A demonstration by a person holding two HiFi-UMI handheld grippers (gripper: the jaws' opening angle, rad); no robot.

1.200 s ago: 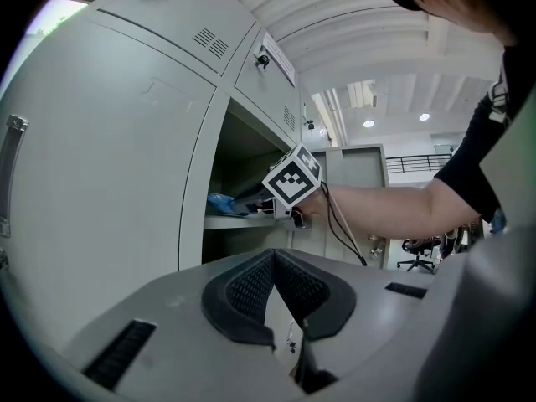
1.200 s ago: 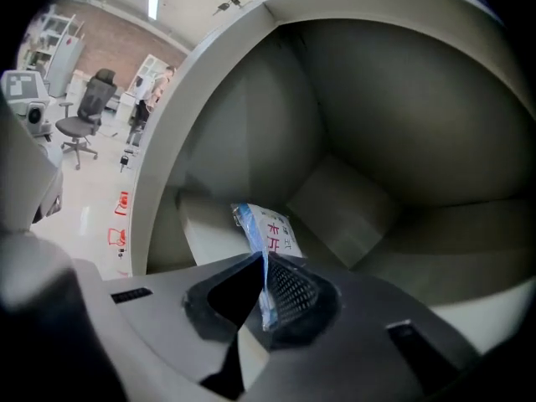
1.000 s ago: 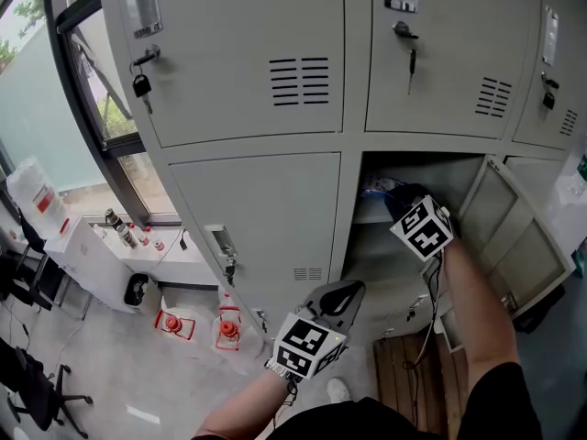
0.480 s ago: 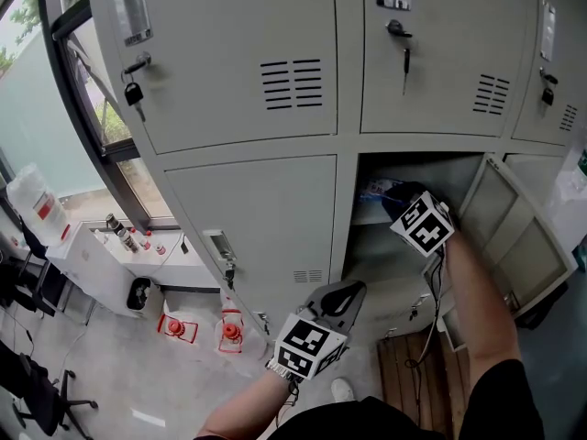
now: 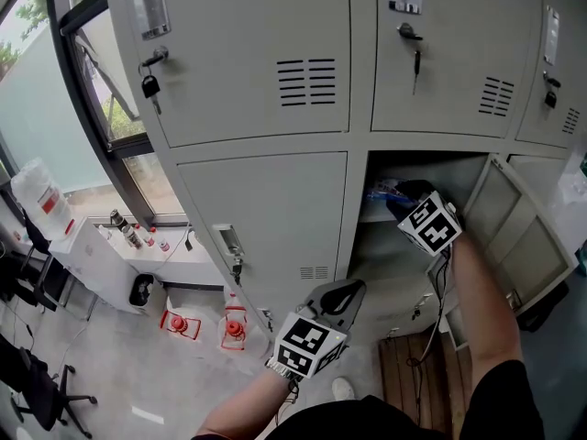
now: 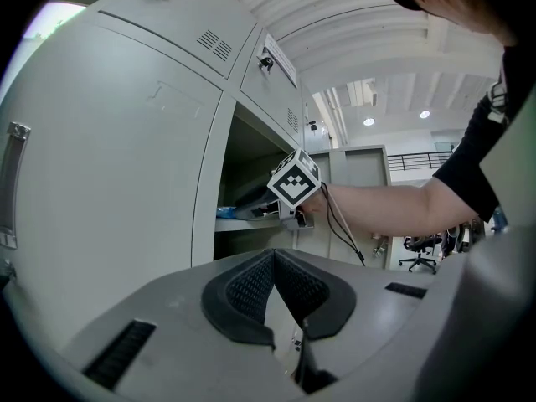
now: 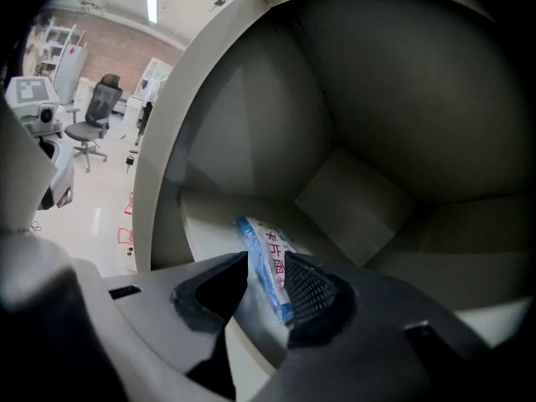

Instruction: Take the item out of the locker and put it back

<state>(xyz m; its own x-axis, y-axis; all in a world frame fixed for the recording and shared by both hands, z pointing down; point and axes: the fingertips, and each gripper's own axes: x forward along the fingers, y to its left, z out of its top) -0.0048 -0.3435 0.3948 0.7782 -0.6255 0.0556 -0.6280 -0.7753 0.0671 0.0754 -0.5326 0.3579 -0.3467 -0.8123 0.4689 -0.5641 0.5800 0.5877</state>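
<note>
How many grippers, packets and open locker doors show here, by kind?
Grippers: 2, the left gripper shut, and the right gripper, whose jaws have just been opening, with the packet between them.
Packets: 1.
Open locker doors: 1, the open door.
Total: 4.

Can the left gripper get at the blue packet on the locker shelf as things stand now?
Probably not. The left gripper, shut, hangs low before a closed door, and the right gripper is in the opening; its jaws have just been opening, with the blue packet between them.
</note>
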